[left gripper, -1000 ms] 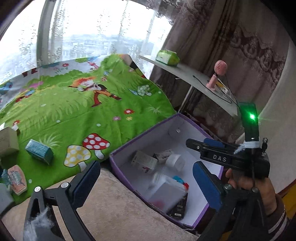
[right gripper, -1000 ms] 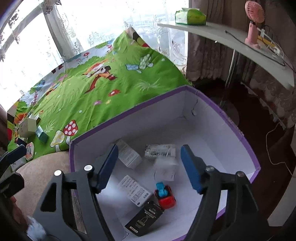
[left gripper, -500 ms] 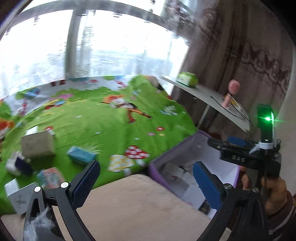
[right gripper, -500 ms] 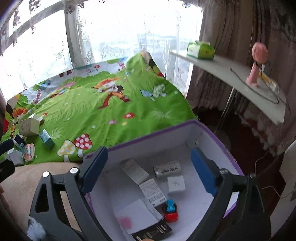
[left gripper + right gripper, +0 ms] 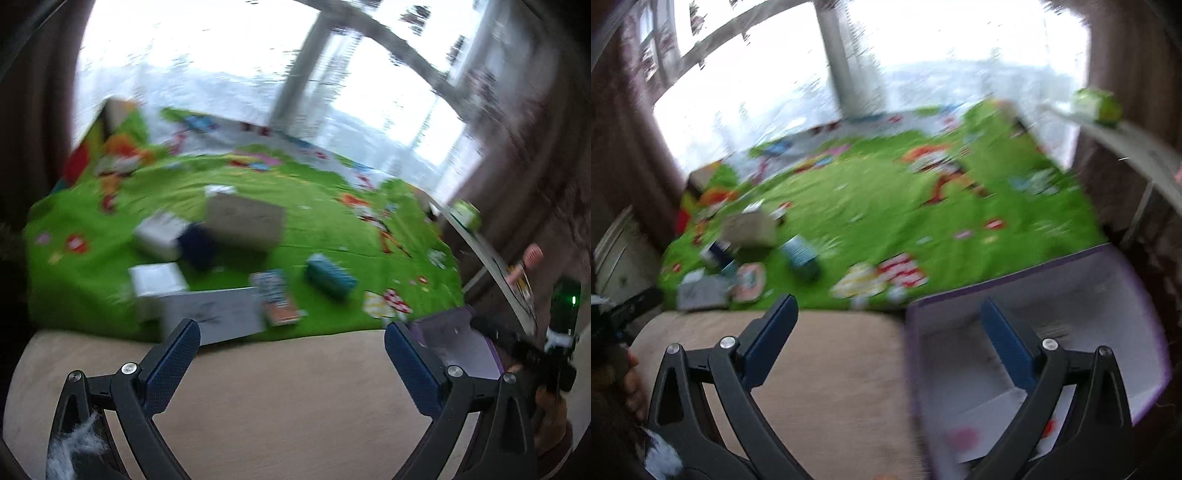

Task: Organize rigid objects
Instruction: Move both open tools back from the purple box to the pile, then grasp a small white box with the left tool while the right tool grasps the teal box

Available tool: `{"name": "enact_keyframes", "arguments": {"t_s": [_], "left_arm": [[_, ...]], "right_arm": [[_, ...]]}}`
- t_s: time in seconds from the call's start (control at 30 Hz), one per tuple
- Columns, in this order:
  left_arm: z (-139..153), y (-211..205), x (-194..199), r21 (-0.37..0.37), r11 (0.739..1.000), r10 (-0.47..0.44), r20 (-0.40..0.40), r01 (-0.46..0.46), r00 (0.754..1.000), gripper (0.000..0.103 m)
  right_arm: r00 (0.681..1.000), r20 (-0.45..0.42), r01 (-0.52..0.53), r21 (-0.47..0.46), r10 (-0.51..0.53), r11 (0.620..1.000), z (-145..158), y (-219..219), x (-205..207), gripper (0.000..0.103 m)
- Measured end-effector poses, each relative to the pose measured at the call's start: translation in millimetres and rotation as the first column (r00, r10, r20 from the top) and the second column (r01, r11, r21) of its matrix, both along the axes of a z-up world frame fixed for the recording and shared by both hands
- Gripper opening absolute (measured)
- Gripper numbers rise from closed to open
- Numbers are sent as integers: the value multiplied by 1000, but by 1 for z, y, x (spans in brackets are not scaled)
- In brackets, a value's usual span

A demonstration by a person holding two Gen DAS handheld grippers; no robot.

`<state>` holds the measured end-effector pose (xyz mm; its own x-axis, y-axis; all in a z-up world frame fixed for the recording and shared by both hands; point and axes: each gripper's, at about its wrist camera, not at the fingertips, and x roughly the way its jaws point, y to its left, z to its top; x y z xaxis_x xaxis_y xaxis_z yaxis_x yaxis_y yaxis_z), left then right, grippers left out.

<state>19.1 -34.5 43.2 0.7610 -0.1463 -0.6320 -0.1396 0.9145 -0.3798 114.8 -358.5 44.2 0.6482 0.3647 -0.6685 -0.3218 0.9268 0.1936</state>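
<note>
Beige, short-piled fabric of a cushion (image 5: 280, 398) fills the foreground of both wrist views, and both pictures are smeared by motion blur. Over it the left gripper (image 5: 291, 350) has its blue, dimpled pads spread wide apart with nothing between them; the right gripper (image 5: 886, 325) is likewise spread and empty, its left pad above the cushion and its right pad above the purple-rimmed box (image 5: 1145, 295). That box is white inside and sits at the cushion's right edge; a red blot and pale flat shapes show within it, too blurred to name. Beyond the cushion lies a green cartoon blanket (image 5: 332, 229) printed with mushrooms and flowers, and the loose objects are clustered on its near left part. Nearest is a flat white box (image 5: 214, 317), its long axis running roughly left to right, with faint dark marks that cannot be read. Beside it an orange-and-blue packet (image 5: 277, 297) points away from the camera, its print illegible. A teal box (image 5: 330, 280) lies at a slant just to the right. Behind them sit a small white carton (image 5: 157, 278), a white-and-navy box (image 5: 173, 240) and a brown cardboard box (image 5: 243, 225). Farthest back stands a bright window (image 5: 240, 66).
</note>
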Motion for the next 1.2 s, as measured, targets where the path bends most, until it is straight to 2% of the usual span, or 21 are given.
{"name": "enact_keyframes", "arguments": {"t_s": [0.17,0.33,0.47,0.53,0.7,0.87,0.97,1.1,1.13,1.2], "left_arm": [[-11,34,-8,-39,996,83,-29,-84,996,101],[-22,49,-1,-81,991,98,-88,-105,991,101],[-34,52,12,-113,990,69,-145,-85,987,101],[-38,61,16,-144,984,80,-162,-104,984,101],[-45,79,29,-170,974,117,-194,-151,974,101],[-49,98,49,-170,947,230,-235,-274,944,101],[-52,98,68,-120,947,258,-268,-298,928,100],[-62,96,87,-69,948,275,-321,-312,906,86],[-65,95,89,-67,949,268,-334,-307,904,75],[-74,93,92,-57,955,252,-362,-292,897,60]], "right_arm": [[984,-101,-149,-9,147,989,-20,49,-4,100],[972,-111,-213,-62,205,975,-26,78,-6,100],[965,-144,-236,-102,220,966,-38,95,1,100],[962,-150,-245,-112,228,963,-39,100,2,100],[959,-157,-256,-133,235,957,-42,110,10,100],[959,-165,-257,-159,231,953,-47,120,20,100],[962,-145,-259,-192,233,947,-46,129,24,100],[963,-122,-263,-240,240,935,-48,141,31,100],[964,-117,-262,-250,240,932,-48,143,33,100],[965,-101,-262,-271,243,926,-48,149,36,100]]}}
